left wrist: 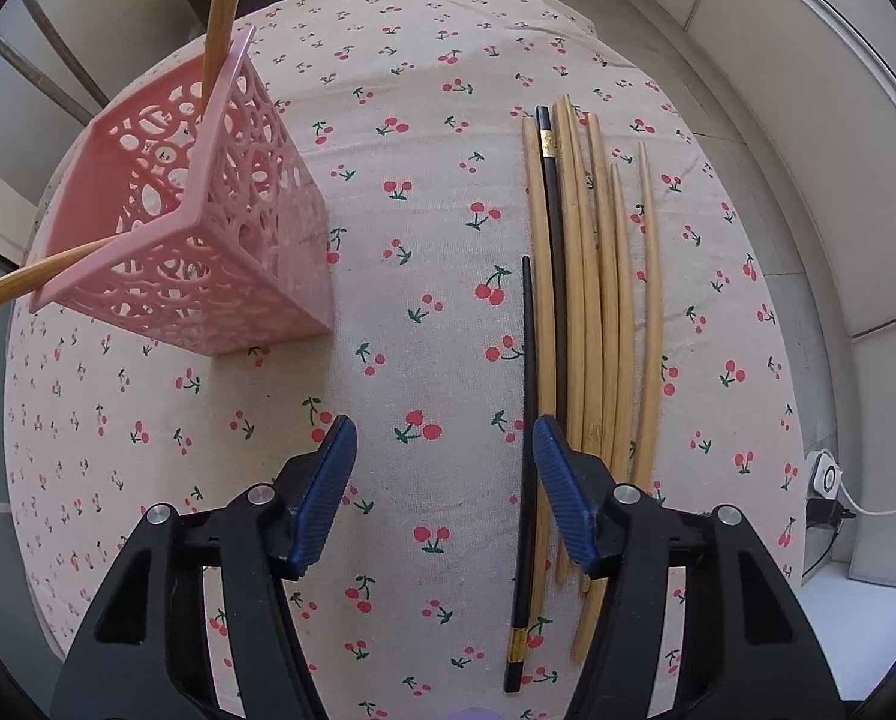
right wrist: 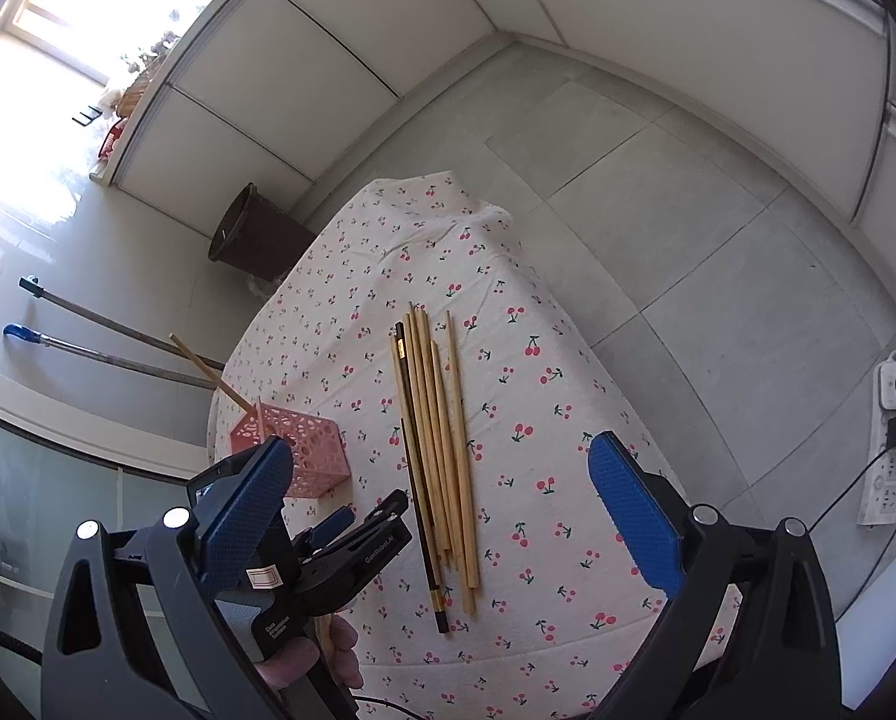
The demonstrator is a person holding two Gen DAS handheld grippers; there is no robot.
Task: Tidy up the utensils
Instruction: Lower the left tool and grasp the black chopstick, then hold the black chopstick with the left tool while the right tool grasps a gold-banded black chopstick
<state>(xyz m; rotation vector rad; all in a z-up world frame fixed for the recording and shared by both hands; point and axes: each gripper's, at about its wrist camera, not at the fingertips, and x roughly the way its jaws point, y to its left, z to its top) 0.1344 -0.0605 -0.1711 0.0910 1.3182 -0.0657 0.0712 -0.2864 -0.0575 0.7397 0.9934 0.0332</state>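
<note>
Blue ribbed pads of the left gripper (left wrist: 442, 468) stand parted just over the cherry-print tablecloth (left wrist: 424, 192), with nothing pressed between them. A loose black chopstick with a gold band (left wrist: 526, 480) runs just inside the right-hand pad, toward five o'clock in the left wrist view, apparently untouched. The right gripper (right wrist: 442, 504) hangs wide apart and empty above the table, well clear of the sticks.

By the look of it, the step in hand is picking the next stick from the pile. The next move calls for shifting a little toward three o'clock, so the black stick sits centred, then pinching it and carrying it to the pink perforated plastic basket (left wrist: 208, 228) at ten o'clock.

A bundle of pale bamboo chopsticks (left wrist: 604, 312) lies side by side, nearly parallel, with a second black one (left wrist: 553, 252) among them. Two bamboo sticks already lean out of the basket.
</note>
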